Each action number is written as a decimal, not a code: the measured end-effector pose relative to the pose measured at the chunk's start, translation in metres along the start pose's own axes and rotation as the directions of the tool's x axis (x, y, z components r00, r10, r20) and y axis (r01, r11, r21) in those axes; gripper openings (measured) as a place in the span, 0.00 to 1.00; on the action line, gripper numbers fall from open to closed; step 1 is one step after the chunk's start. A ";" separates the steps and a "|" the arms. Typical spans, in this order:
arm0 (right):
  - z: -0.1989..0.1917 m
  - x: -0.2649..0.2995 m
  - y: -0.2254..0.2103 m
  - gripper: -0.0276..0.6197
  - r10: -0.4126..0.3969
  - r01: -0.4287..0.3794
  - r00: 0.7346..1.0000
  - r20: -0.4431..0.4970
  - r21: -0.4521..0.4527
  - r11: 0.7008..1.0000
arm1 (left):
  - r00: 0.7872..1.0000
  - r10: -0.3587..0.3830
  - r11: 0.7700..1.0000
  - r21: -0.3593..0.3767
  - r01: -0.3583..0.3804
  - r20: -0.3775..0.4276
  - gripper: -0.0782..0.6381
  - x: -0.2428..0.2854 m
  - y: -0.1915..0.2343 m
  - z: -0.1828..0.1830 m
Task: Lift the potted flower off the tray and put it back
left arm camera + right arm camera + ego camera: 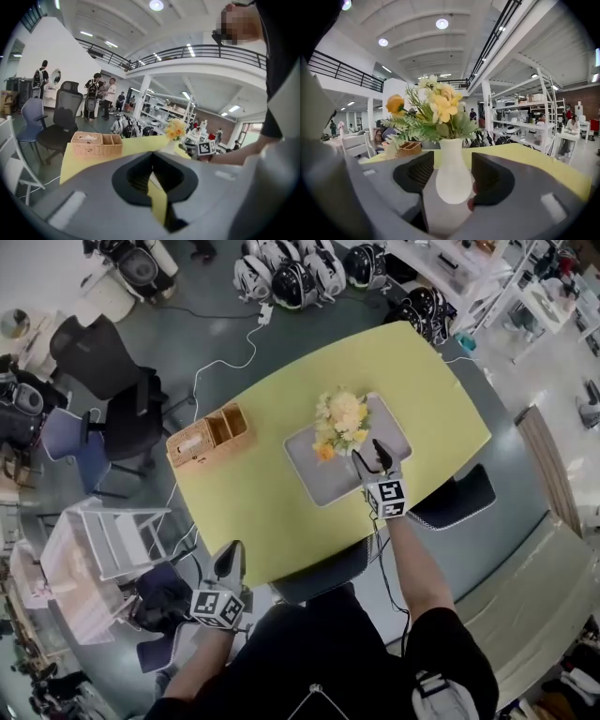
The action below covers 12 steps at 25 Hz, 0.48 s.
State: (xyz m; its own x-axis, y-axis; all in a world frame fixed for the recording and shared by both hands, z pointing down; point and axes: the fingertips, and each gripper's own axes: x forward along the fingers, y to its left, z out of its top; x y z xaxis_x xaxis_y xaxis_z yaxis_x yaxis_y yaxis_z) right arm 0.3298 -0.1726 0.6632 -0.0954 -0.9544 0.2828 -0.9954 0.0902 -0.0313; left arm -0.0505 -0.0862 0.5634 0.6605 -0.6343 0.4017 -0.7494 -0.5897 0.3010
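Note:
A white vase of yellow and cream flowers (340,418) stands on a grey tray (309,474) on the yellow table (253,512). My right gripper (367,454) is at the tray's near side, open. In the right gripper view the vase (453,183) stands upright between the two jaws, with a small gap on each side, and the right gripper (452,164) does not press it. My left gripper (230,557) hangs off the table's near left edge, shut and empty. In the left gripper view the left gripper (151,157) looks across the table towards the flowers (176,129).
A wicker basket (208,435) with compartments sits on the table left of the tray. A dark chair (459,498) is tucked at the table's right side, and a black office chair (112,381) and a white folding chair (112,535) stand to the left.

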 end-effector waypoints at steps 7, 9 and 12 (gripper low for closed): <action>-0.009 0.059 0.002 0.49 0.027 -0.030 0.999 -0.038 -0.065 0.997 | 0.997 0.059 0.998 -0.026 -0.060 -0.041 0.12 0.026 0.006 -0.006; -0.005 0.067 0.003 0.49 0.006 -0.008 1.000 -0.026 -0.069 0.998 | 0.996 0.071 0.997 -0.029 -0.072 -0.045 0.12 0.028 0.007 -0.007; -0.006 0.072 0.005 0.38 -0.017 0.018 1.000 0.006 -0.063 0.998 | 0.995 0.086 0.996 -0.034 -0.087 -0.045 0.12 0.027 0.010 -0.012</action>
State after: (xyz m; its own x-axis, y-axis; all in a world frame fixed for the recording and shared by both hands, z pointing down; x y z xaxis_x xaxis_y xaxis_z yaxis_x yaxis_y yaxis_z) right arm 0.3183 -0.2390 0.6890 -0.0782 -0.9575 0.2776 -0.9952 0.0913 0.0346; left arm -0.0406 -0.1032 0.5878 0.5911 -0.6592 0.4648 -0.8053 -0.5147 0.2942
